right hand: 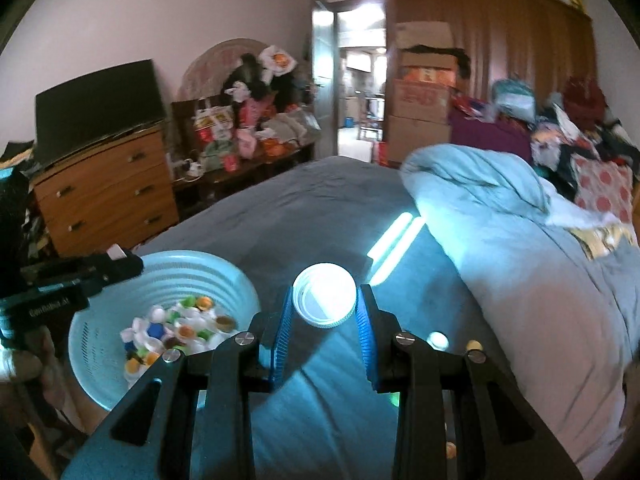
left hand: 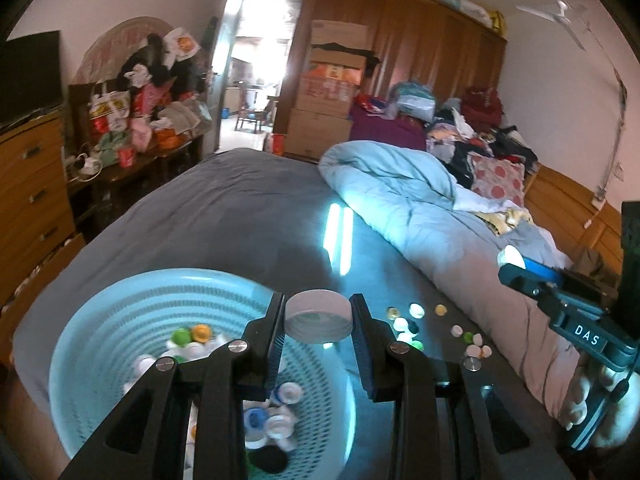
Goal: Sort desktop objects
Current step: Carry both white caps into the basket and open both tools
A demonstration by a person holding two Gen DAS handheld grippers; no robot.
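Observation:
My left gripper (left hand: 318, 320) is shut on a large white jar lid (left hand: 319, 315) and holds it over the right rim of the light blue basket (left hand: 120, 304), which holds several bottle caps (left hand: 272, 420). My right gripper (right hand: 324, 304) is shut on another large white lid (right hand: 324, 300), held above the dark glossy tabletop (right hand: 320, 400) to the right of the basket (right hand: 224, 280). Several loose small caps (left hand: 416, 322) lie on the tabletop right of the left gripper. The right gripper also shows in the left wrist view (left hand: 516, 264), with its lid (left hand: 508, 256).
A bed with a grey sheet (left hand: 240, 200) and a rumpled light blue duvet (left hand: 400, 184) lies beyond the table. A wooden dresser (right hand: 104, 188) and a cluttered side table (left hand: 132, 148) stand at the left. The left gripper body shows at the left of the right wrist view (right hand: 60, 284).

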